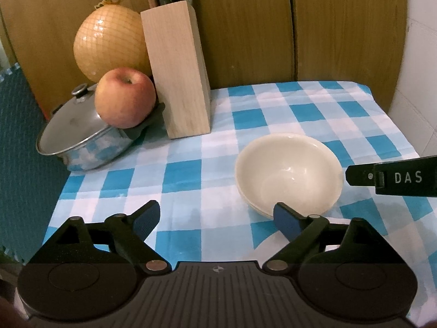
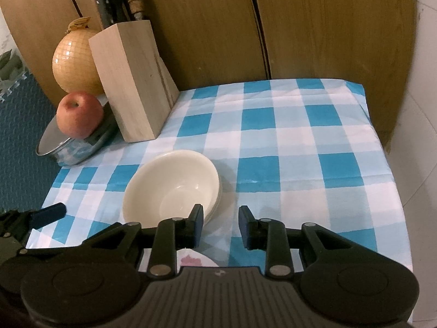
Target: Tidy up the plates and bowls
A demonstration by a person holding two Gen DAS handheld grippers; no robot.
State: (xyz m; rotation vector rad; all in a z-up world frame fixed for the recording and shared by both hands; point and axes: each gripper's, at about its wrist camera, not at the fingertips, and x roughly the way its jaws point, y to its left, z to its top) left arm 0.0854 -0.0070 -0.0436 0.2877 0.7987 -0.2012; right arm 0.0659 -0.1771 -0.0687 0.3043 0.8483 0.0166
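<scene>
stacked bowls on checked surface, both claws empty

item 1. bowls [image 1: 289,173]: cream, nested in a stack, upright on the blue-and-white checked cloth [image 1: 185,175] that covers the surface, towards its near half. the layered rims show at the stack's near edge.

item 2. left claw [image 1: 217,220]: spread wide, holding nothing. its right blue pad overlaps the near rim of the bowls in the left wrist view; whether it touches cannot be told. its left pad hangs over bare cloth.

item 3. right claw [image 2: 221,228]: parted moderately, narrower than the left, holding nothing. its left pad sits just beside the near right rim of the bowls; its right pad is over cloth. contact cannot be told.

item 4. plate [image 2: 195,259]: white with a pink mark, only a sliver visible below the right claw, mostly hidden by the claw body.

item 5. knife block [image 1: 177,71]: pale wood, upright at the back left, handles standing out of its top.

item 6. pot [image 1: 79,139]: steel, lidded, tilted, left of the block, with an apple [image 1: 125,97] resting on its lid.

item 7. netted melon [image 1: 109,43]: behind the apple, against the wooden back panel.
</scene>
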